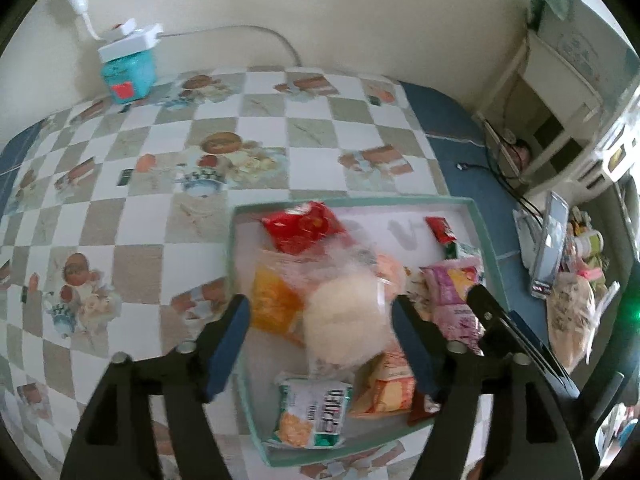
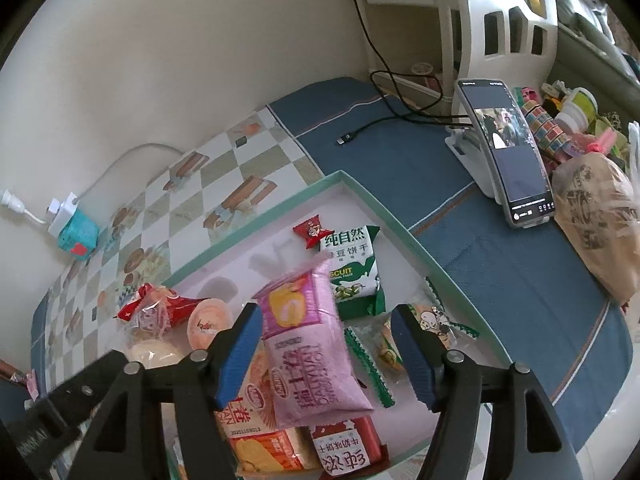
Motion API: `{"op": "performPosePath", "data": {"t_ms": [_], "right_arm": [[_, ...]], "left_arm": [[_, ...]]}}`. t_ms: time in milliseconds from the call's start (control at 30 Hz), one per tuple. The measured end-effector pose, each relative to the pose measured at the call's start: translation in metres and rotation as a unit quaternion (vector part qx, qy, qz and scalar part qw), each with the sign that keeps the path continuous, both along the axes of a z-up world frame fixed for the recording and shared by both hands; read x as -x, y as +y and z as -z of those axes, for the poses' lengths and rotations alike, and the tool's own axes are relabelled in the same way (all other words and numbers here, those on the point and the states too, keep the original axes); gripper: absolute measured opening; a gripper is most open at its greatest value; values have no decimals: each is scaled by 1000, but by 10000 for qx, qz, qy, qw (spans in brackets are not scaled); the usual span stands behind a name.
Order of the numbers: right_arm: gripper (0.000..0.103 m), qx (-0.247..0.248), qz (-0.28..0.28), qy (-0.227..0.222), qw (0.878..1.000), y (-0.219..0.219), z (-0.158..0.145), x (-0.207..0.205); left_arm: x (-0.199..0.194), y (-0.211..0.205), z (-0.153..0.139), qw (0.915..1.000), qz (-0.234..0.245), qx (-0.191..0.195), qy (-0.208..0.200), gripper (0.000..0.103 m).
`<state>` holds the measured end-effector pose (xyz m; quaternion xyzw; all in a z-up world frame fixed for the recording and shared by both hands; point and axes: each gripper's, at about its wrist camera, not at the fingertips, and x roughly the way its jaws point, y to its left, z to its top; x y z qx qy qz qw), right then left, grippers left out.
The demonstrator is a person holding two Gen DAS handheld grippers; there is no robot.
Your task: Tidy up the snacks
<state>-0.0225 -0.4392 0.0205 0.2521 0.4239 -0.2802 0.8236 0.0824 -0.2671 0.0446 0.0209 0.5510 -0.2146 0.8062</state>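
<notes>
A shallow tray with a teal rim [image 1: 360,201] [image 2: 400,224] lies on the table and holds several snack packets. My left gripper [image 1: 320,308] hovers open over its left part. A blurred clear bag with a round pale bun [image 1: 344,328] lies between the pads, clear of both. Around the bun are a red packet [image 1: 302,226], an orange one [image 1: 272,304] and a green-white one [image 1: 316,416]. My right gripper [image 2: 326,314] is open above a pink packet [image 2: 312,348], which rests on other packets. A green biscuit packet [image 2: 352,264] and a small red candy [image 2: 314,232] lie further back.
A phone on a white stand [image 2: 508,160] and a loose black cable [image 2: 348,136] sit on the blue cloth right of the tray. A printed brown bag [image 2: 600,220] is at the far right. A teal box [image 1: 128,76] stands by the wall on the checkered tablecloth.
</notes>
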Motion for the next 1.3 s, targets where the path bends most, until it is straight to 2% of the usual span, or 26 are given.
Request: {"op": "performPosePath", "data": {"t_ms": [67,100,200,233,367,533,900,1067,1300], "right_arm": [[82,16,-23,11,10000,2,0,-1],[84,19,-41,12,10000,3,-1,-1],[84,16,-123,38,9999,5,0,-4],[86,17,-140,40,9999,6,0,-4],[102,45,-217,24,9998,10,-1,-6],[103,148,-325,54,9993,16,-3,-11],[103,365,-757,75,9964,41,-13,-18],[103,542,-959,153,9938,59,-21,-17],[103,644,-1255,-3,9900,87,-39,-5]], "left_arm": [[-4,9,-2,9998,-171,-73,-100,83],[-6,15,-2,9994,-265,-143,-169,83],[-12,27,1,9971,-498,-471,-339,95],[-15,32,4,9958,-597,-599,-359,95],[-25,51,15,9913,-913,-901,-292,96],[-31,67,20,9856,-1200,-1136,-364,97],[-32,90,18,9789,-1560,-1262,-384,99],[-23,105,10,9740,-1710,-1365,-580,99],[6,136,8,9693,-1818,-1493,-715,99]]}}
